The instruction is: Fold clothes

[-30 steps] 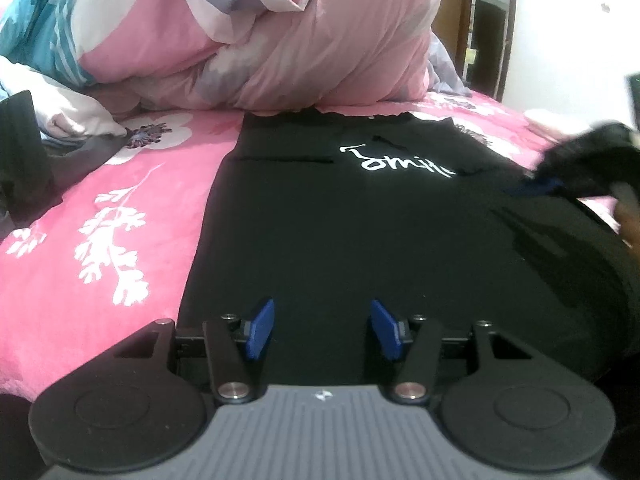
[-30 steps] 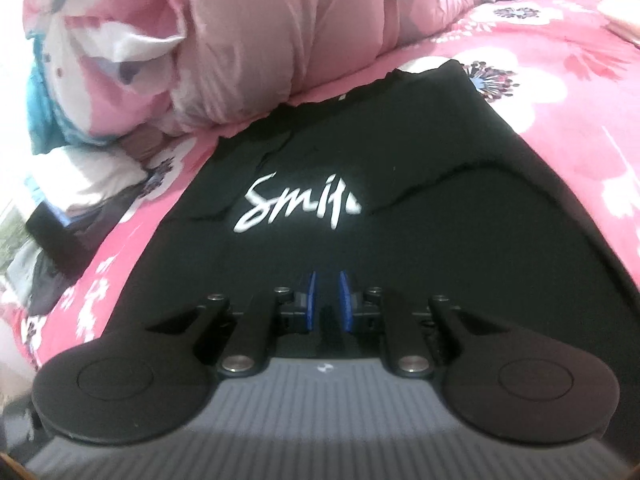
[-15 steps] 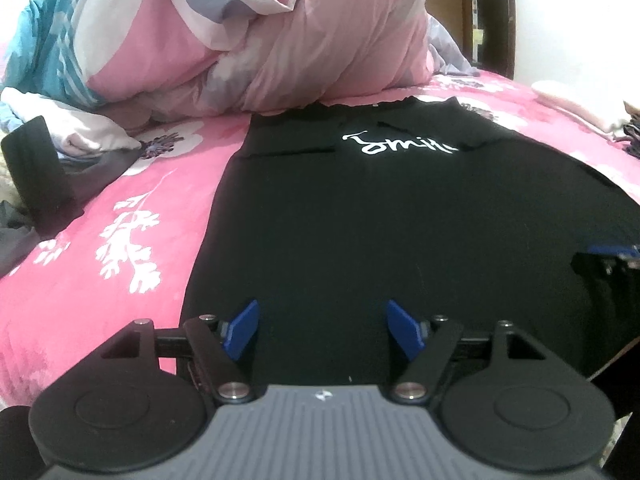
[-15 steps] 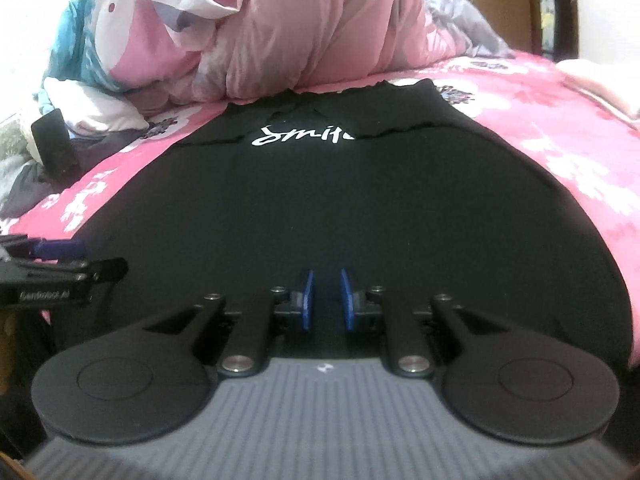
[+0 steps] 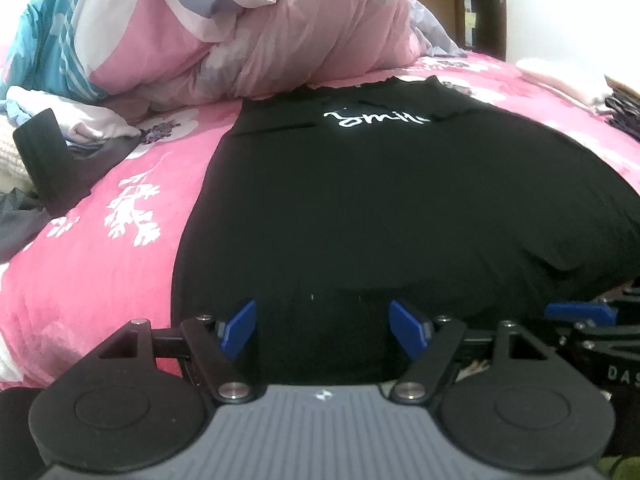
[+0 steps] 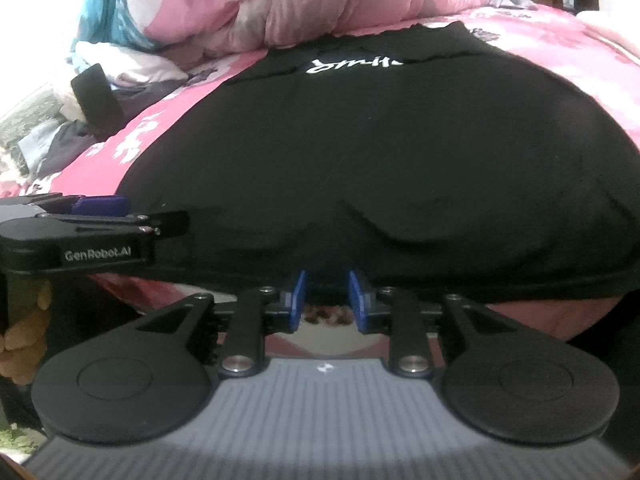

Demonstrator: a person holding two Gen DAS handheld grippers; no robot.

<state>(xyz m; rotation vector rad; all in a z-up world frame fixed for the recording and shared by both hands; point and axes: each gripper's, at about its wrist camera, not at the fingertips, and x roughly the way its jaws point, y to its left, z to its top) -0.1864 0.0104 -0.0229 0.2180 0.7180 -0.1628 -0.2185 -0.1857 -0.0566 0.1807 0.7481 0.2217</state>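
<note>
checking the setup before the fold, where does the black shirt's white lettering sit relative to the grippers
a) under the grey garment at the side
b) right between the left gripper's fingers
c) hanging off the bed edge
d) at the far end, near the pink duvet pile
d: in the left wrist view the white lettering lies at the far end of the black shirt, just below the pink duvet pile, well away from the left gripper.

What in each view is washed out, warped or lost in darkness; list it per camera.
Left wrist view: fisheye bends the black T-shirt into a dome; the wall at top right is blown out; the shirt's folds vanish in black; the left gripper is sharp. Right wrist view: the left edge is overexposed; the white lettering is soft; the pink bedspread curves; the right gripper is clear.
</note>
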